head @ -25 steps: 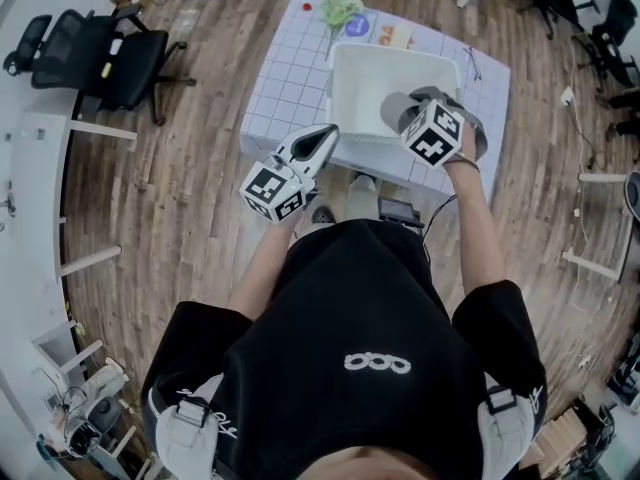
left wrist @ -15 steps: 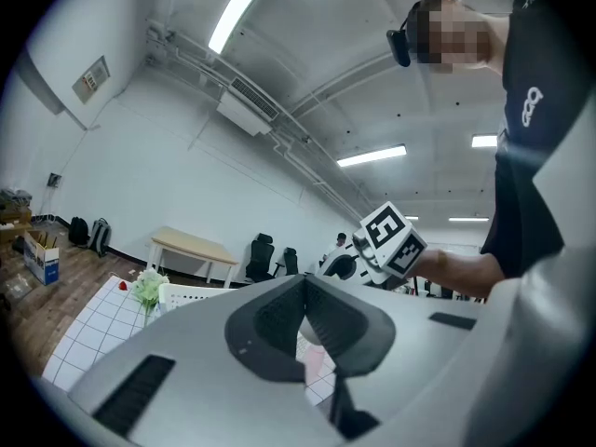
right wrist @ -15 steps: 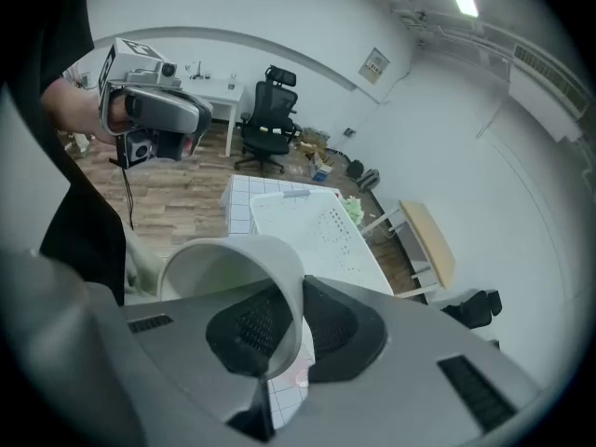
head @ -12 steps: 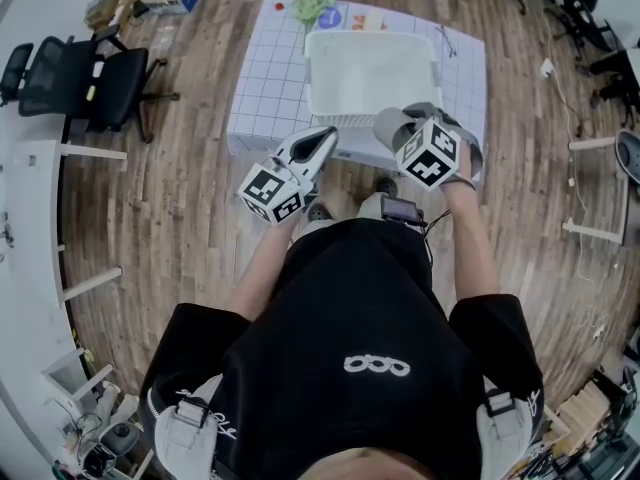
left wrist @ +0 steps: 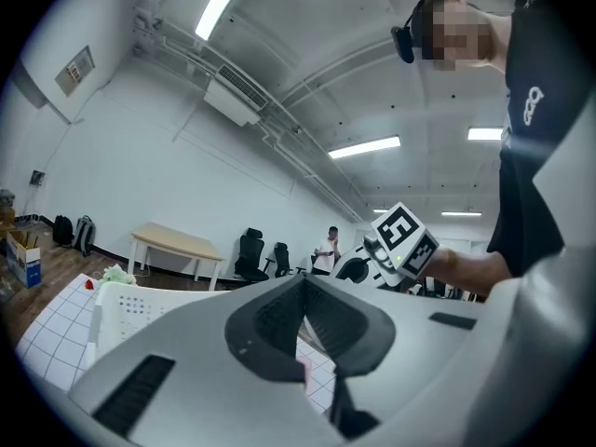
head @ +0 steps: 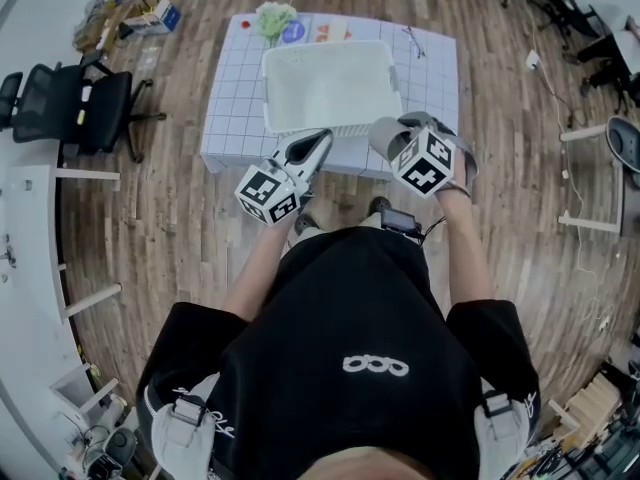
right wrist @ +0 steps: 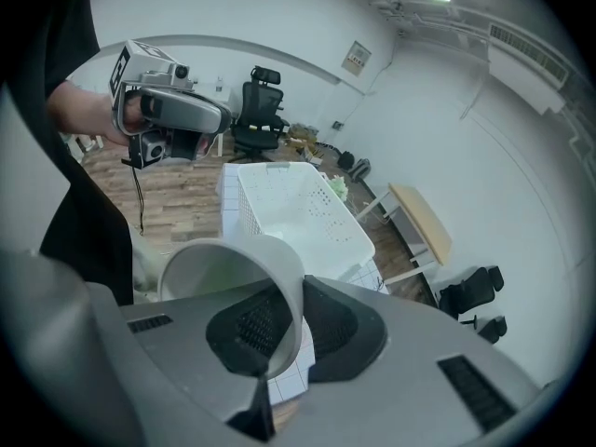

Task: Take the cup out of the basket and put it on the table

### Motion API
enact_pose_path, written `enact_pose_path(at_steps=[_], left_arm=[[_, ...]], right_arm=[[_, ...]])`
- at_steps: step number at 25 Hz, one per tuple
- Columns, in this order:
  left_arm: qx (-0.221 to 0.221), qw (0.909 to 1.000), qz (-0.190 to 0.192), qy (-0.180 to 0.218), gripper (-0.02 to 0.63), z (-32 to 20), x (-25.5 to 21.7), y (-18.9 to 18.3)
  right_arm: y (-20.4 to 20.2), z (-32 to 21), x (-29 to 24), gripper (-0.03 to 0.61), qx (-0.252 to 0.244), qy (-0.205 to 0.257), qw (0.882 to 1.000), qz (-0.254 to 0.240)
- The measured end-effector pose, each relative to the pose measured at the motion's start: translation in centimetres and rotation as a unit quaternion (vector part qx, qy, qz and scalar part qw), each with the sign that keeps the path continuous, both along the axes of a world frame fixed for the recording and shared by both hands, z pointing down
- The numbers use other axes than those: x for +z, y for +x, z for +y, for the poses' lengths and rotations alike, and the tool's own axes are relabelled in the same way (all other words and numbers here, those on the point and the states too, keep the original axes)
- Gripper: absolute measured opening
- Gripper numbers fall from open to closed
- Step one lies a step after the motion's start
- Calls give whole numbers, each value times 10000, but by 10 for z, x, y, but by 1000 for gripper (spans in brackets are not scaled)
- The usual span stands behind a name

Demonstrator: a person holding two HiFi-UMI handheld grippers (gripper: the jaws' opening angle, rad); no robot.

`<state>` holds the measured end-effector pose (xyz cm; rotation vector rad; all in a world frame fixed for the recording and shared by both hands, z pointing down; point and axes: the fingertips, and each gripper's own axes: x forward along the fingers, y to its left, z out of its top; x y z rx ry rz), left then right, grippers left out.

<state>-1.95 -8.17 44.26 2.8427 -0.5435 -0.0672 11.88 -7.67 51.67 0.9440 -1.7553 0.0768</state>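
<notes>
White cup (right wrist: 223, 264), wall clamped by right gripper (right wrist: 300, 296), held clear of basket (right wrist: 307, 214) for placing; left gripper (left wrist: 300, 287) closed, empty

1. Black office chair (head: 85, 108) on wood floor (head: 170, 218), left side.
2. Green bunch (head: 272, 16) just beside blue disc (head: 292, 33).
3. Cardboard box (head: 155, 15) on floor, far left.
4. Wooden desk (left wrist: 177, 242) by wall; person (left wrist: 326, 248) standing further right.

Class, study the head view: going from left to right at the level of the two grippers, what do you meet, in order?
black office chair → left gripper → cup, pinched in the right gripper. The basket is left out, since it overlaps both grippers' tips.
</notes>
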Motion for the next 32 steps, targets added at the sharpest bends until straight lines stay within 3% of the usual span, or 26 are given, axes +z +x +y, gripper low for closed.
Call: enact_pose_path(at_steps=[9, 15, 25, 32], left_arm=[[235, 9996, -164, 38, 8, 8, 2, 108], [349, 9991, -235, -7, 8, 13, 9, 162], [293, 9990, -344, -39, 8, 17, 20, 201], [-142, 9990, -414, -70, 8, 14, 30, 202]], right_arm=[[120, 23, 14, 48, 349, -177, 9992, -58], [181, 36, 27, 48, 521, -315, 9981, -36], [218, 29, 52, 48, 365, -553, 9978, -54], [221, -6, 88, 48, -82, -870, 9961, 72]])
